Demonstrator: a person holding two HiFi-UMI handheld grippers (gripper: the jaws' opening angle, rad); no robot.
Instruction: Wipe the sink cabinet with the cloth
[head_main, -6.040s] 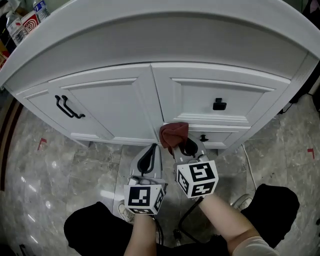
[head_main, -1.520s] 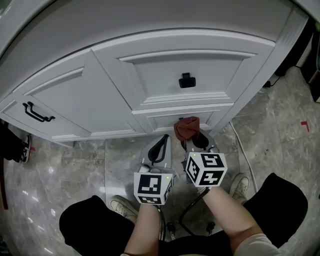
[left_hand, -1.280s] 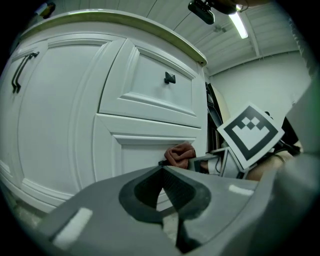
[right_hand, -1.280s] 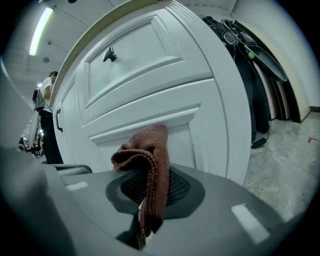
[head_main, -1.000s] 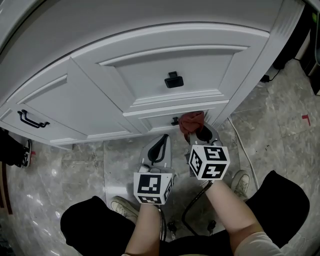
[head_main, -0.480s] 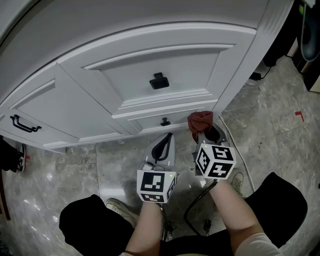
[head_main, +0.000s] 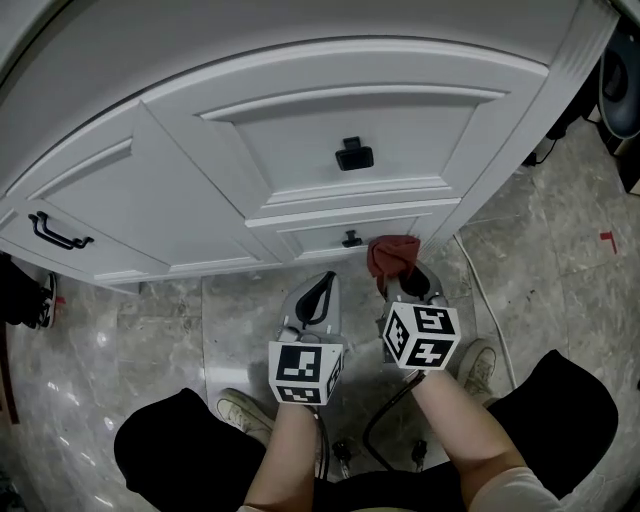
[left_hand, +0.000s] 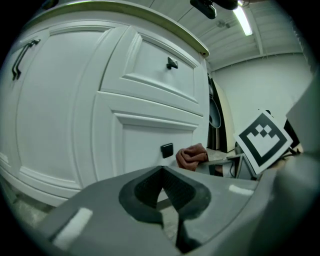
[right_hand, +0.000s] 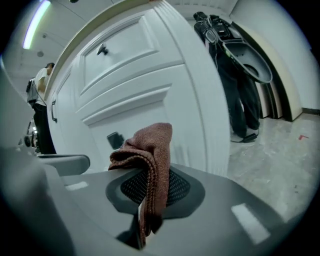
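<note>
Between the closed jaws of the right gripper (head_main: 401, 280) sits the cloth (head_main: 393, 254), bunched up at the lower drawer front of the sink cabinet (head_main: 330, 110), just right of a small black knob (head_main: 351, 240). To its left, the left gripper (head_main: 324, 280) is closed on nothing, short of the cabinet. A pale cable (head_main: 487, 300) crosses the floor (head_main: 560, 260) to the right.

A white cable (head_main: 482, 288) trails over the grey marbled floor (head_main: 130, 330), with a red mark (head_main: 607, 237) further right.
</note>
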